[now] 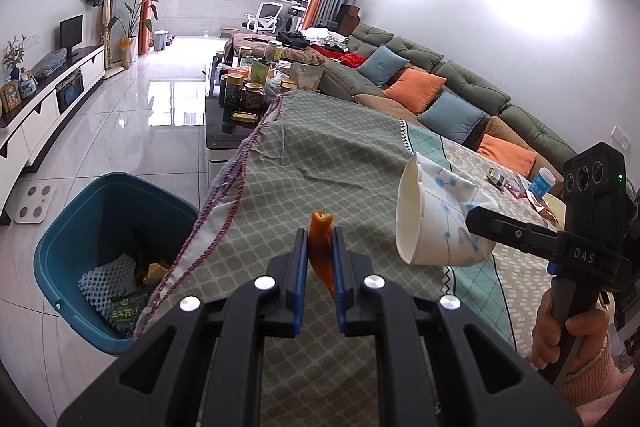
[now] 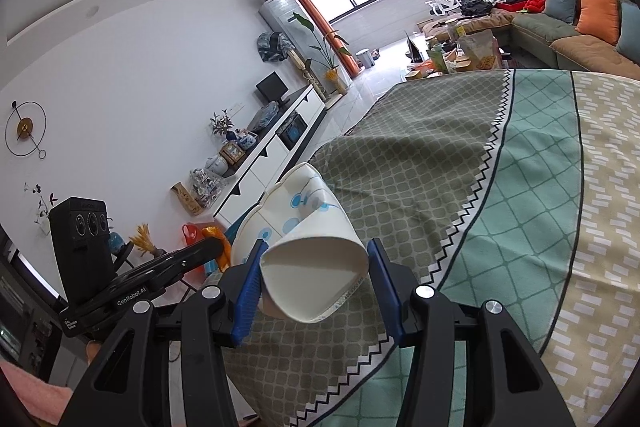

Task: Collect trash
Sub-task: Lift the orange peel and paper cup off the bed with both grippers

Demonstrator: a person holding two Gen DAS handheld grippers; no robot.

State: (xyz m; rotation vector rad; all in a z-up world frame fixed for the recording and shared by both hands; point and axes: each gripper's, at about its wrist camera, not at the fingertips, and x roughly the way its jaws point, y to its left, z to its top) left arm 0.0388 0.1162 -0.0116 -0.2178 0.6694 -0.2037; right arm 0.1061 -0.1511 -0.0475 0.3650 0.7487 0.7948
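Observation:
My left gripper (image 1: pixel 319 247) is shut on a strip of orange peel (image 1: pixel 320 247), which sticks up between the blue pads above the patterned tablecloth (image 1: pixel 320 155). My right gripper (image 2: pixel 316 259) is shut on a crumpled white paper cup with blue dots (image 2: pixel 308 259), squeezed at its base with the mouth pointing away. In the left wrist view the same paper cup (image 1: pixel 436 215) hangs above the cloth in the right gripper (image 1: pixel 476 221), mouth turned left. A blue trash bin (image 1: pixel 108 247) stands on the floor left of the table, holding foam netting and wrappers. The orange peel (image 2: pixel 218 239) shows beside the cup.
Small packets and a blue-capped bottle (image 1: pixel 540 183) lie at the table's far right. A coffee table with jars (image 1: pixel 244 91) stands beyond the table, a green sofa (image 1: pixel 440 79) with cushions at right, a white TV cabinet (image 1: pixel 44 103) at left. A hand (image 1: pixel 568 327) holds the right gripper's handle.

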